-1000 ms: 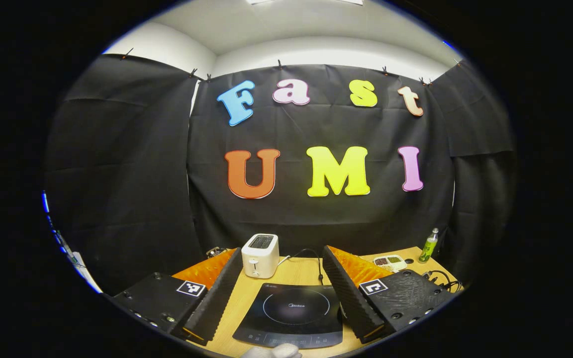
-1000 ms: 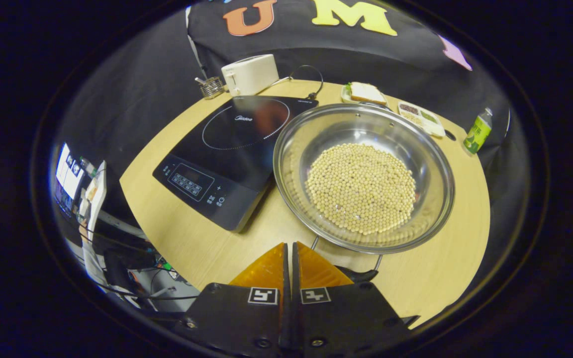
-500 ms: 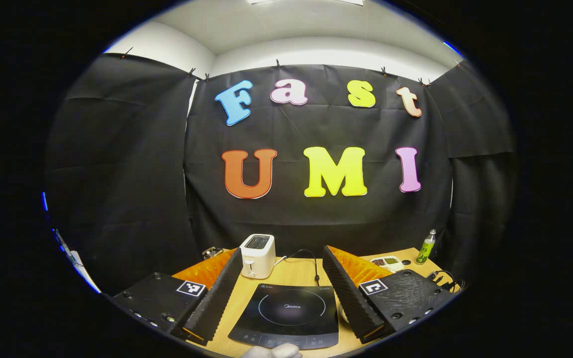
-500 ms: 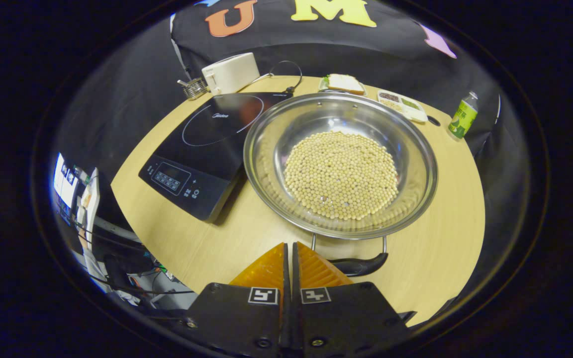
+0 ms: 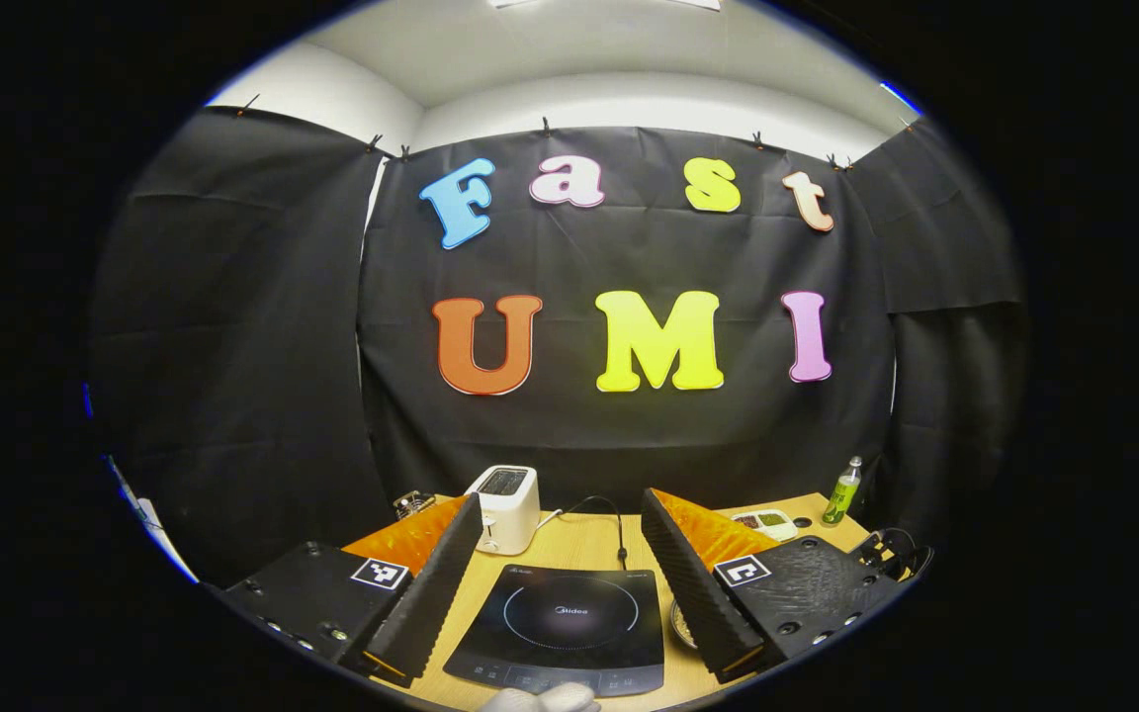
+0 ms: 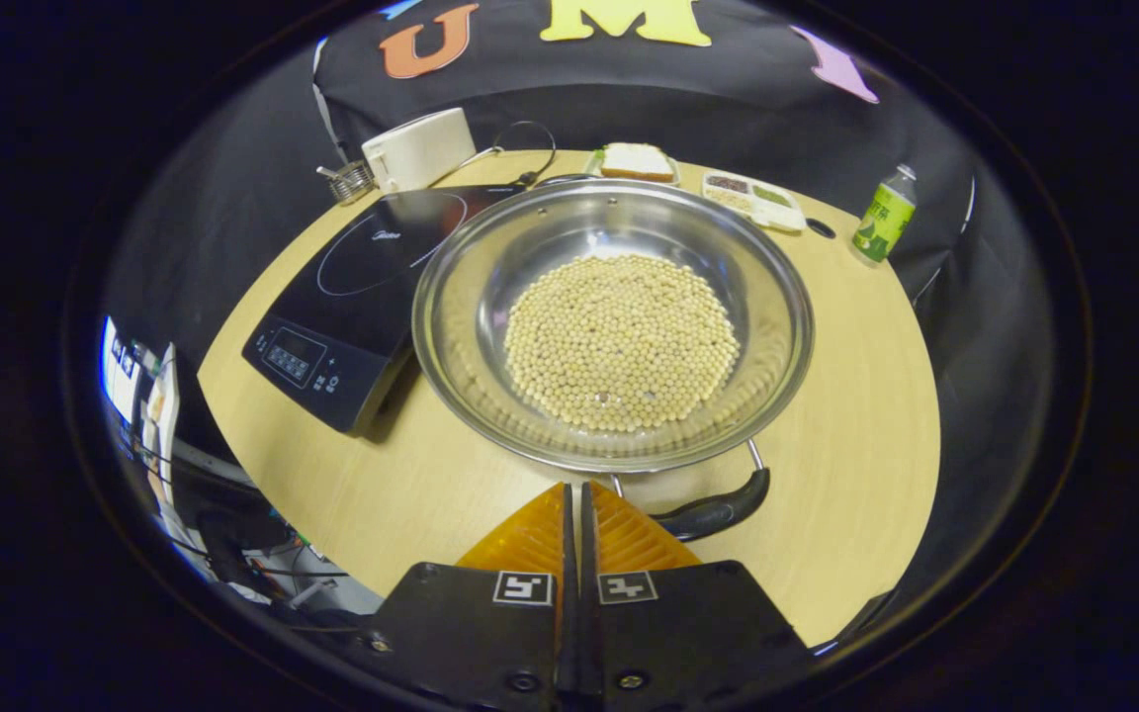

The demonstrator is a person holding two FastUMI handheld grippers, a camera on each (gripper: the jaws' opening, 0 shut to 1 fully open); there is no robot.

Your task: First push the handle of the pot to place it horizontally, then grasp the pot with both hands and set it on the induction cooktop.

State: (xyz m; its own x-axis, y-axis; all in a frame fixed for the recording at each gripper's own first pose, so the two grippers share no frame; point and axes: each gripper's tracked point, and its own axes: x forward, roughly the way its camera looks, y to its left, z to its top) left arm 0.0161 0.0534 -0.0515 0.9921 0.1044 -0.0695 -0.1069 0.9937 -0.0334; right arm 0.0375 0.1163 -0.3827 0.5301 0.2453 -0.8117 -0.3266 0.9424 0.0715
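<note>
A wide steel pot (image 6: 490,247) full of pale beans stands on the wooden table in the right gripper view. Its dark near handle (image 6: 718,511) lies just right of my right gripper (image 6: 574,494), which is shut with its tips beside the handle's left end. The black induction cooktop (image 6: 352,287) sits to the pot's left, touching or nearly touching its rim. In the left gripper view my left gripper (image 5: 560,519) is open, held high over the cooktop (image 5: 569,623), with a sliver of the pot (image 5: 678,625) by its right finger.
A white toaster (image 6: 416,148) and its cord stand behind the cooktop. A sandwich plate (image 6: 635,161), a divided dish (image 6: 752,193) and a green bottle (image 6: 881,215) line the table's far edge. A gloved hand (image 5: 540,698) shows at the bottom of the left gripper view.
The pot's near handle has swung rightward and the pot has shifted left in the right gripper view as that gripper moved right. The left gripper drifted slightly right and back.
</note>
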